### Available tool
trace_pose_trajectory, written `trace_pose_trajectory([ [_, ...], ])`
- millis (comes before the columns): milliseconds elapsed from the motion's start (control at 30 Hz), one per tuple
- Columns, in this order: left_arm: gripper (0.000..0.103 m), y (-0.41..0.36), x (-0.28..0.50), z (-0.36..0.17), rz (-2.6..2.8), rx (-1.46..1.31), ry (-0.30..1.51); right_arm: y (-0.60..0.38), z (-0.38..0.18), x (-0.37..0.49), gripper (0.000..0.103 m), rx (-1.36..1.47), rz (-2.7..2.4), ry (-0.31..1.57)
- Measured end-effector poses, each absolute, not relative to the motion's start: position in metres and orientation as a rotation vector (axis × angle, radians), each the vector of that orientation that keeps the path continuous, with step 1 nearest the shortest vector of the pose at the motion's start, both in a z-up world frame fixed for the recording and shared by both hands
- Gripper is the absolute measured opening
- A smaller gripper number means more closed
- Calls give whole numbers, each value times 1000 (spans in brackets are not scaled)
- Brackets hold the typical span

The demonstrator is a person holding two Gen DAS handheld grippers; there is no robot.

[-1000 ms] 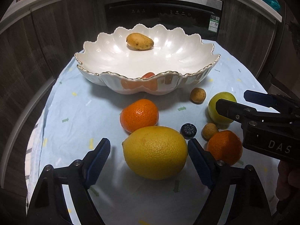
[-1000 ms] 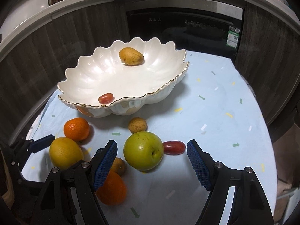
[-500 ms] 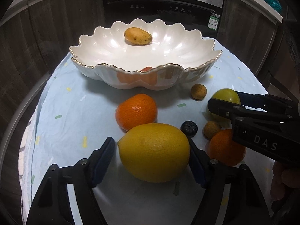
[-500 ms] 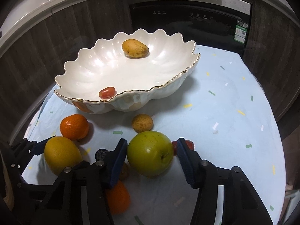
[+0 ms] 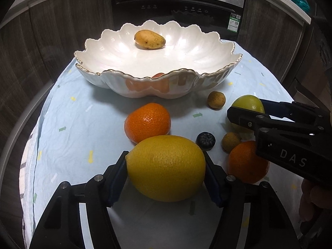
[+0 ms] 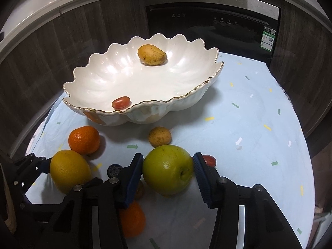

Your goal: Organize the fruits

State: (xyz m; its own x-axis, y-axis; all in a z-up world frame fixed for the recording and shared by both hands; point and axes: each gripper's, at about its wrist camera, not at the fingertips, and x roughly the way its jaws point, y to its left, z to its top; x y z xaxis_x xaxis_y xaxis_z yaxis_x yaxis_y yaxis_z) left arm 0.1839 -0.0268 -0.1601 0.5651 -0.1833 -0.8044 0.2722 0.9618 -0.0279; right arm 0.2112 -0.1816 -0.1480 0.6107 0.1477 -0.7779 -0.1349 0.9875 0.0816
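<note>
- Since a second back, both tongs went from standing wide around their fruit to clamped on it.
- Left tongs (image 5: 166, 166): jaws were closing the last bit, blue pads touching both ends of the lemon (image 5: 166, 167), which sat on the surface (image 5: 68, 137) at 6 o'clock of the bowl (image 5: 116, 83).
- Right tongs (image 6: 167, 171): narrowed onto the green apple (image 6: 167, 169), pads pressed on both sides; apple not lifted yet that I could see.
- Bowl held only a mango (image 5: 149, 39) and one red grape (image 6: 121, 102).
- My read: both grasps done, next was lift and carry to the bowl; two tangerines, the blueberry (image 5: 205, 140) and small brown fruits were left waiting.
</note>
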Motion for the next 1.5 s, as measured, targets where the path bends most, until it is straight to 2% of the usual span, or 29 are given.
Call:
trace_pose_trajectory([
  [367, 64, -25, 177, -146, -264, 106, 904, -180, -130, 204, 50, 9, 166, 861],
  [1500, 64, -22, 164, -56, -225, 131, 715, -183, -46, 174, 50, 2, 151, 688],
])
